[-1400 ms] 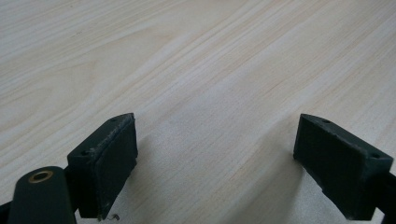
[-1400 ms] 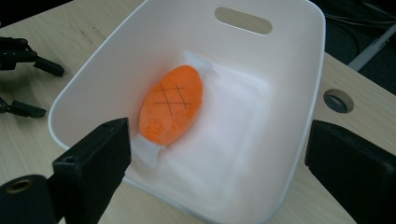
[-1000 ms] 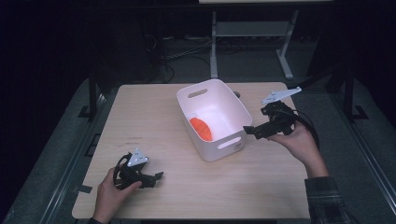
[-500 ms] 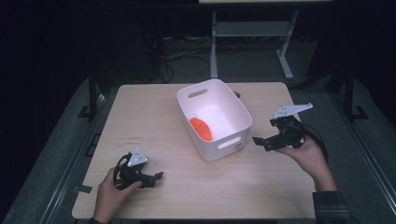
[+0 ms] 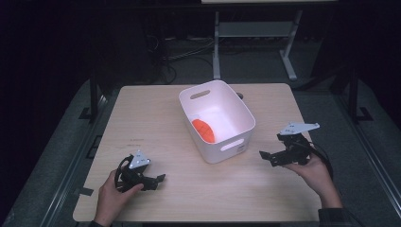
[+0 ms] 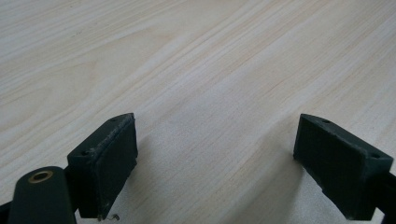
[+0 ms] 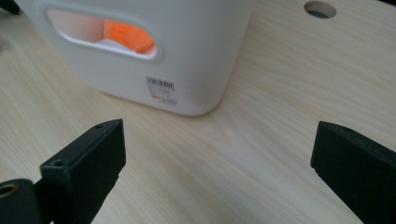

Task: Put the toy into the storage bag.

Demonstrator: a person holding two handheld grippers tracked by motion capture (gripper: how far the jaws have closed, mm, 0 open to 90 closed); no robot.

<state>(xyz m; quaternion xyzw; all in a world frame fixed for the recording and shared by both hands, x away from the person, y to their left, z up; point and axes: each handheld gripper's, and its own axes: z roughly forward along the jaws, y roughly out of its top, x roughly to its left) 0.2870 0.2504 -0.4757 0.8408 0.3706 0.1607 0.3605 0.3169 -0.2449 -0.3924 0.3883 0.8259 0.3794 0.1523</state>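
A white plastic bin [image 5: 236, 120] with handle slots stands mid-table, and an orange object [image 5: 204, 130] lies on its floor. The same orange object [image 7: 127, 36] shows through the handle slot of the bin [image 7: 196, 56] in the right gripper view. My right gripper [image 5: 268, 156] is held open just right of the bin's near corner, jaws wide apart and empty [image 7: 219, 163]. My left gripper [image 5: 156, 181] rests low at the table's front left, far from the bin, open over bare wood [image 6: 215, 168].
The light wooden table [image 5: 151, 118] has a round cable hole [image 7: 320, 9] behind the bin. A metal stand [image 5: 217, 42] and cables lie on the dark floor beyond the far edge. Dark floor surrounds the table.
My right gripper has drawn back from the bin's rim, moving right and toward the front of the table, and has lowered. The left gripper has stayed put.
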